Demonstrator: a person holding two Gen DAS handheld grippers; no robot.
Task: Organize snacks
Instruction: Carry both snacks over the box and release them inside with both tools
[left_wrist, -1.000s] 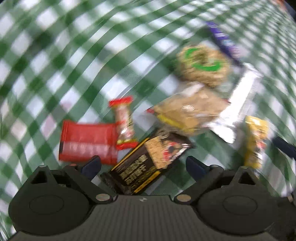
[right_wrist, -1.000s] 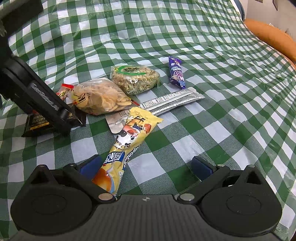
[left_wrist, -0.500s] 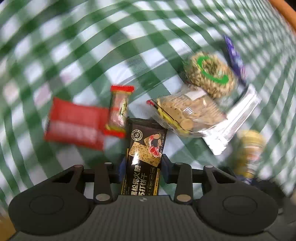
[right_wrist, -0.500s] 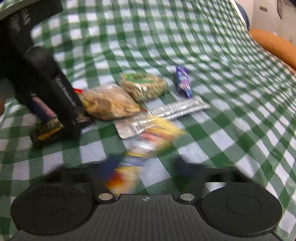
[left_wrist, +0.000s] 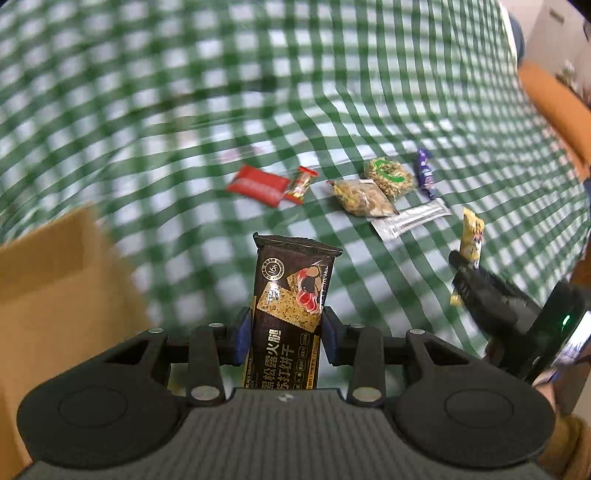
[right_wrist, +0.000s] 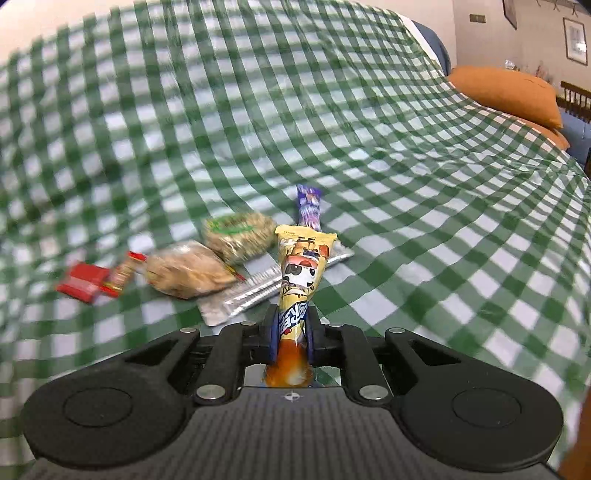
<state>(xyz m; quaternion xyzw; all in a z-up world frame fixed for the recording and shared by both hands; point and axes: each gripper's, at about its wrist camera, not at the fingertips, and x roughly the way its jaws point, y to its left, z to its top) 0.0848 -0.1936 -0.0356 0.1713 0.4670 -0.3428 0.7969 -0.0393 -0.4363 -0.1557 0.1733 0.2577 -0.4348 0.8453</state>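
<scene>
My left gripper (left_wrist: 286, 328) is shut on a dark brown cracker packet (left_wrist: 295, 280), held upright above the green checked cloth (left_wrist: 332, 92). The jaws of my right gripper (right_wrist: 291, 325) are closing on a yellow cartoon snack packet (right_wrist: 301, 266), their pads pinching its lower end and its top raised off the cloth. In the left wrist view the right gripper (left_wrist: 461, 266) shows at the right with that yellow packet (left_wrist: 471, 236). On the cloth lie a red packet (left_wrist: 258, 183), a small red candy (left_wrist: 301, 181), a clear chip bag (left_wrist: 364, 197), a green-labelled bag (left_wrist: 389, 176), a purple packet (left_wrist: 424, 173) and a silver packet (left_wrist: 410, 218).
A cardboard box (left_wrist: 55, 288) stands at the left, close below my left gripper. An orange pillow (right_wrist: 506, 92) lies at the far right of the cloth. A person's sleeve (left_wrist: 565, 450) shows at the lower right.
Both grippers closed from wide open onto their packets. The left lifted the dark packet high and away toward the box. The right raised the yellow packet a little.
</scene>
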